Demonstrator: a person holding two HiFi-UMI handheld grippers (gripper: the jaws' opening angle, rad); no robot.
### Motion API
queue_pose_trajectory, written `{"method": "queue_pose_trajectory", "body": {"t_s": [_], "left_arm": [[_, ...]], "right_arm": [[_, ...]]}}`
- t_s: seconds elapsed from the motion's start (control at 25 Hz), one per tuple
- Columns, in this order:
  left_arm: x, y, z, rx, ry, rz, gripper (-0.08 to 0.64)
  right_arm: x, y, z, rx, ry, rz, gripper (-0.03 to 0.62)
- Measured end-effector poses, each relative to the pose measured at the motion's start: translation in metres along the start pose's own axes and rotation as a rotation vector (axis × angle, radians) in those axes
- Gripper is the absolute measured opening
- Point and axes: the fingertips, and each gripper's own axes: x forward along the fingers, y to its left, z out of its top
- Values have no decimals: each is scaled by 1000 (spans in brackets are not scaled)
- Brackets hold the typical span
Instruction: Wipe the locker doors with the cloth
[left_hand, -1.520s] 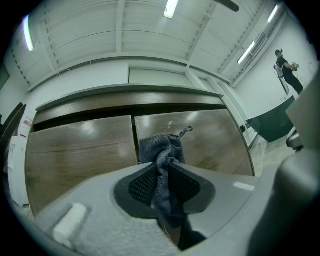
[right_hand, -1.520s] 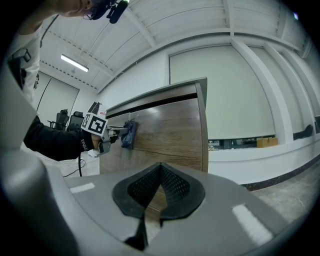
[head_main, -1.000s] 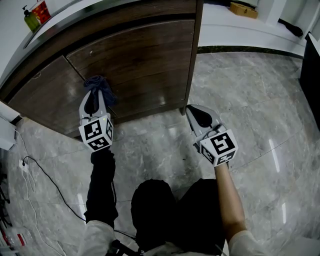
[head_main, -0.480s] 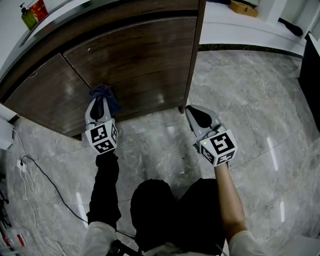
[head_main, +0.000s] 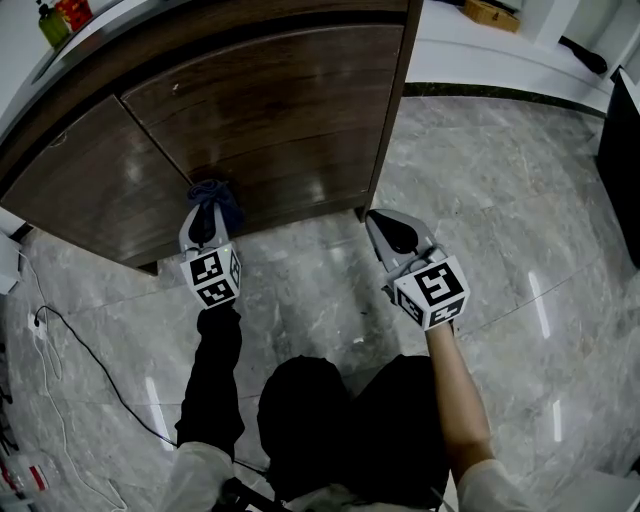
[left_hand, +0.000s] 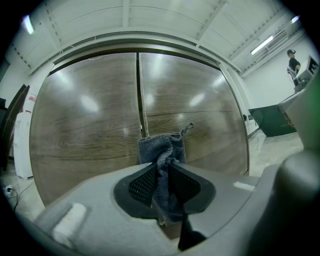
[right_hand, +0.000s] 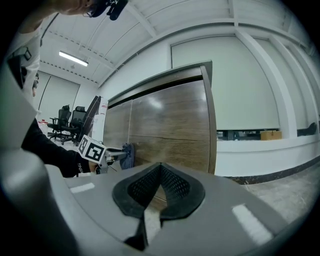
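A dark wood locker with two doors stands in front of me, a seam between them. My left gripper is shut on a blue-grey cloth, which presses against the lower part of the doors near the seam. In the left gripper view the cloth bunches between the jaws and folds up against the wood. My right gripper hovers beside the locker's right corner, low over the floor, its jaws closed with nothing between them. The right gripper view also shows the left gripper at the door.
Grey marble floor spreads to the right and in front of the locker. A black cable lies on the floor at left. A white ledge runs behind the locker's right side, with a box on it. Bottles stand on the locker top.
My left gripper has slid the cloth down the locker door toward its bottom edge. The right gripper has stayed put.
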Motion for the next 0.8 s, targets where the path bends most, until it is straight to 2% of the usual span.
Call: {"method": "queue_pose_trajectory", "body": {"t_s": [0.32,0.8], "left_arm": [[2,-2,-32,-15,53,-7,71],[5,-2,-89,-57,180,-12,71]], "right_arm": [[11,7,-10,-1,26,22,6],[21,11,-17,-2,51,36,5]]}}
